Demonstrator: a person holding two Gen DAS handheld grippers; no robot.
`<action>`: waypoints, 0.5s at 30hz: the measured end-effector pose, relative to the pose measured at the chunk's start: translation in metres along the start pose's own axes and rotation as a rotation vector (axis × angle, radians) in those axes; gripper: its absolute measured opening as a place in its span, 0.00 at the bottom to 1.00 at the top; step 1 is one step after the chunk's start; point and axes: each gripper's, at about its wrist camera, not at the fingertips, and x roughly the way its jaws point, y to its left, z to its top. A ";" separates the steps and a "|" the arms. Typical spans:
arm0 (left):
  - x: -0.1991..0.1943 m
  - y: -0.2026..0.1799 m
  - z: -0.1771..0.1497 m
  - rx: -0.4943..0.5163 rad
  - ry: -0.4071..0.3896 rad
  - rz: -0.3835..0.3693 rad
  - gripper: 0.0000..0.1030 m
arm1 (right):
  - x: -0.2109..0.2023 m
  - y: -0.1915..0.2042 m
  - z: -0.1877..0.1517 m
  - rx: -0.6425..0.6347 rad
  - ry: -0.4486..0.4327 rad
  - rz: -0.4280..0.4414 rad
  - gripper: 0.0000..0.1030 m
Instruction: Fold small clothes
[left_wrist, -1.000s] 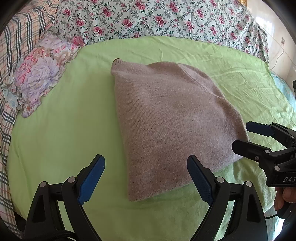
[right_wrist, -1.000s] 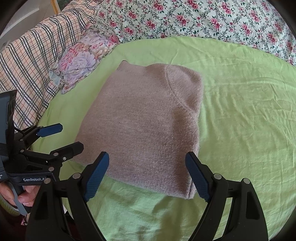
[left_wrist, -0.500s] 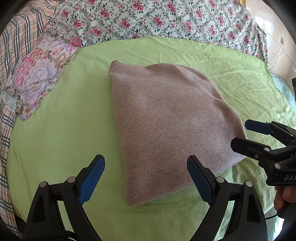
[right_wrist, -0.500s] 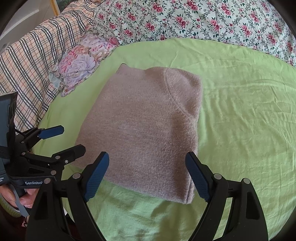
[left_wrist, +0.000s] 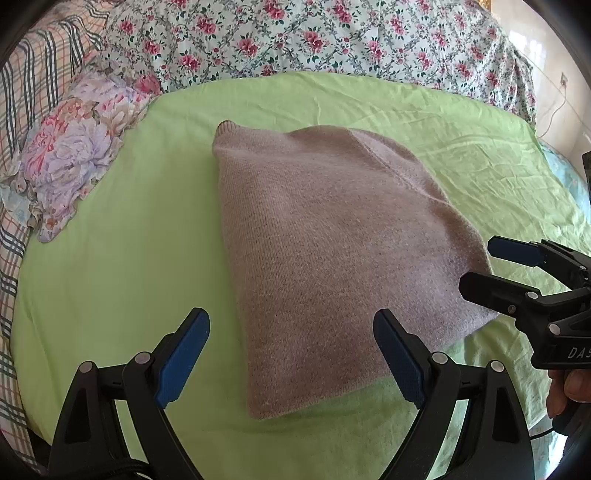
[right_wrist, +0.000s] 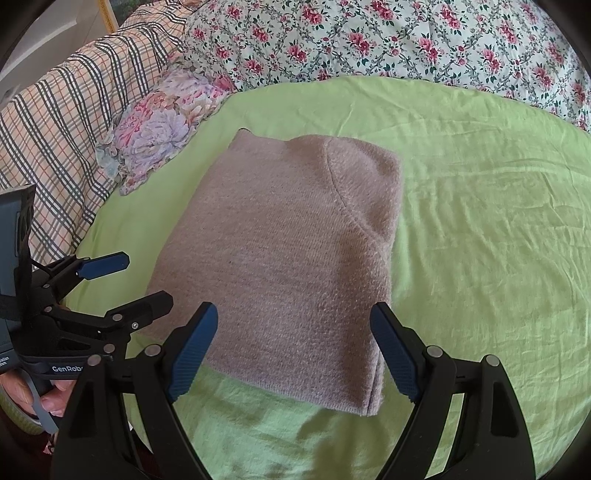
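Observation:
A folded taupe knit sweater (left_wrist: 332, 251) lies flat on the green sheet (left_wrist: 129, 258); it also shows in the right wrist view (right_wrist: 291, 258). My left gripper (left_wrist: 291, 339) is open and empty, hovering over the sweater's near left corner; it shows in the right wrist view (right_wrist: 133, 280) at the sweater's left edge. My right gripper (right_wrist: 293, 339) is open and empty over the near edge; it shows in the left wrist view (left_wrist: 476, 266) at the sweater's right corner.
A floral pillow (left_wrist: 74, 155) lies left of the sweater. A rose-print quilt (left_wrist: 314, 37) runs along the back. A plaid blanket (right_wrist: 62, 122) lies at the far left. Green sheet (right_wrist: 480, 240) spreads right of the sweater.
Both grippers have drifted slightly back and up from the sweater. Both stay open, and the sweater has not moved.

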 end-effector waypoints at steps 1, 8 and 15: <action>0.001 0.000 0.000 0.000 0.001 0.001 0.88 | 0.000 0.000 0.000 0.001 -0.001 -0.001 0.82; 0.002 -0.001 0.004 0.003 0.000 -0.003 0.88 | 0.002 -0.003 0.002 0.004 -0.001 0.000 0.82; 0.007 -0.001 0.013 0.007 -0.015 0.018 0.88 | 0.007 -0.012 0.008 0.033 -0.021 -0.016 0.82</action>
